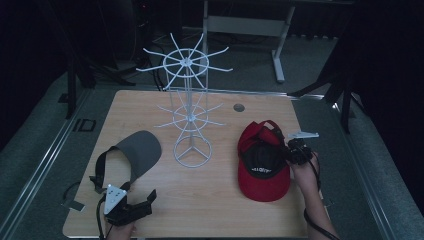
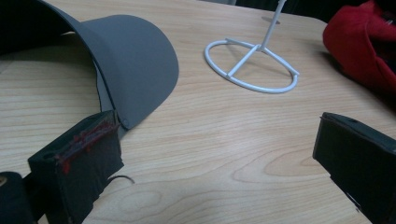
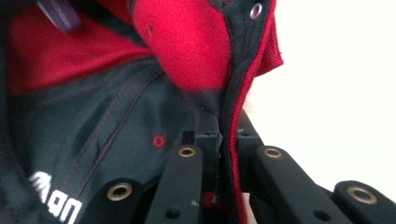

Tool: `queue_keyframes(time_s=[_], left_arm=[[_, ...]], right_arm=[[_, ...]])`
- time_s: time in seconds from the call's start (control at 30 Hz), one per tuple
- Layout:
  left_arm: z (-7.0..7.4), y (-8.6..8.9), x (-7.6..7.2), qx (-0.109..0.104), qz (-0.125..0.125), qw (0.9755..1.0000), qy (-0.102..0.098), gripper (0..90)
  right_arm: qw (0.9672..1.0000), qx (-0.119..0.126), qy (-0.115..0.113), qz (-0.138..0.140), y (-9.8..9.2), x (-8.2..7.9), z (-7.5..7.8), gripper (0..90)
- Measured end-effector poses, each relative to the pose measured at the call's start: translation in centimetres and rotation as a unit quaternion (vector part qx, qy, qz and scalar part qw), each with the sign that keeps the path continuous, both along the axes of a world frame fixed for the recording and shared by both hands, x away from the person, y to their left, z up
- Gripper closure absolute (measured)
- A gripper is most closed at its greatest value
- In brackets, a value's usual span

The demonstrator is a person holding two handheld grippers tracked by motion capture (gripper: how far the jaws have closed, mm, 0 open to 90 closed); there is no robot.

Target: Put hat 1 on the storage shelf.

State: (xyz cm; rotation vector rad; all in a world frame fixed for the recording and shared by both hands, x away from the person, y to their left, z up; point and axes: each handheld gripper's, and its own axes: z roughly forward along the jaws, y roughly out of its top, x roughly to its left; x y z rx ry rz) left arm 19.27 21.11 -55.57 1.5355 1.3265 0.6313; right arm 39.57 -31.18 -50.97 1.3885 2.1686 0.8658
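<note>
Right gripper pinched on red cap rim at 3 o'clock of white rack. Left gripper spread wide, empty, at 5 o'clock of grey visor.

In your right gripper view the red cap runs off the top and left edges, and its white lettering is cut short at the bottom. The desk beside it is washed out to plain white. In your left gripper view the white rack loses its pole at the top edge.
</note>
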Motion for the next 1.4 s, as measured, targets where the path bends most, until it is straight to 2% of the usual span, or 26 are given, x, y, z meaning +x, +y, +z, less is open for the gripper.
queue_keyframes(time_s=[0.07, 0.23, 0.57, 0.77, 0.9, 0.97, 1.03, 1.27, 1.4], left_arm=[[0.0, 0.0, 0.0, 0.000, 0.001, 1.0000, 0.000, 1.6], [0.0, 0.0, 0.0, 0.000, 0.003, 1.0000, -0.001, 1.6], [0.2, 0.1, -0.1, -0.004, 0.001, 1.0000, -0.007, 1.6], [0.3, -0.2, 0.0, 0.004, -0.017, 0.9998, -0.007, 1.6], [0.3, -0.5, 0.0, 0.025, -0.028, 0.9993, 0.002, 1.6], [0.3, -0.6, 0.1, 0.031, -0.044, 0.9985, 0.012, 1.6], [0.4, -0.7, 0.0, 0.041, -0.057, 0.9975, 0.013, 1.6], [1.3, -0.8, -0.1, 0.028, -0.085, 0.9960, -0.006, 1.6], [2.2, -1.0, -0.1, 0.028, -0.096, 0.9948, -0.017, 1.6]], right_arm=[[0.9998, 0.015, -0.011, -0.001, -0.3, -0.4, 0.8, 85.4], [0.9987, 0.034, -0.037, -0.001, -0.6, -1.5, 2.7, 85.5], [0.9932, 0.073, -0.089, 0.013, 0.0, -3.4, 6.5, 85.5], [0.9891, 0.085, -0.118, 0.024, 0.3, -4.6, 8.8, 85.5], [0.9858, 0.098, -0.134, 0.028, 0.1, -5.4, 10.0, 85.4], [0.9848, 0.102, -0.138, 0.029, 0.0, -5.6, 10.4, 85.4], [0.9840, 0.103, -0.143, 0.028, -0.2, -5.9, 10.7, 85.4], [0.9814, 0.120, -0.148, 0.026, -0.7, -6.9, 11.5, 85.4], [0.9796, 0.125, -0.155, 0.028, -0.6, -7.5, 12.0, 85.4]])
